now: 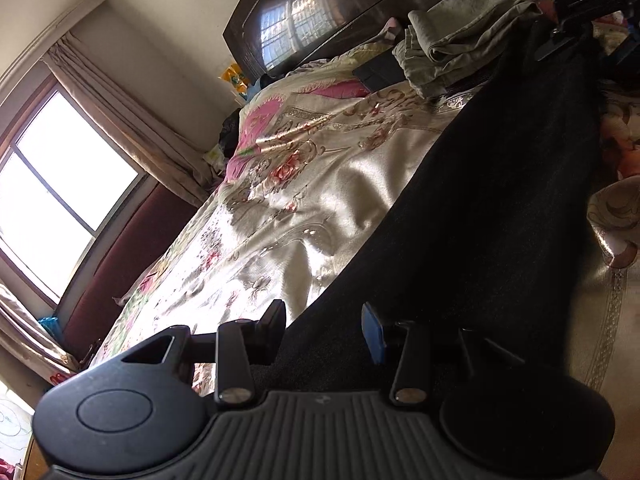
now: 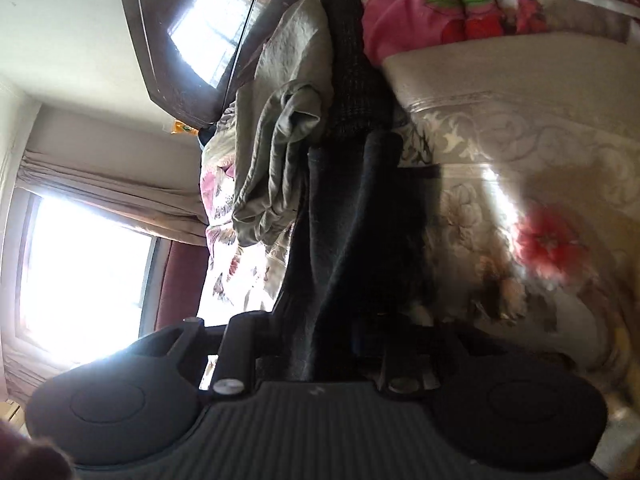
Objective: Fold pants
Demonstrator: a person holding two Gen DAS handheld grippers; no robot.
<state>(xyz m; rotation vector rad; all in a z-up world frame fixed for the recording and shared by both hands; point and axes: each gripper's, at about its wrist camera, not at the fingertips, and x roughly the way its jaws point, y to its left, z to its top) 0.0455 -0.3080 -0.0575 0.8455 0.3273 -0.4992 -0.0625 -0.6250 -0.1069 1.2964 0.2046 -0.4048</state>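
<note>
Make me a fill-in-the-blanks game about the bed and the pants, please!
1. The pants stretched between the two grippers are ____ in colour.
2. They lie over a shiny bedspread printed with ____.
3. Near the dark headboard sits a crumpled ____ garment.
4. Bright light comes in through the ____ beside the curtain.

Missing words: black; flowers; grey; window
</note>
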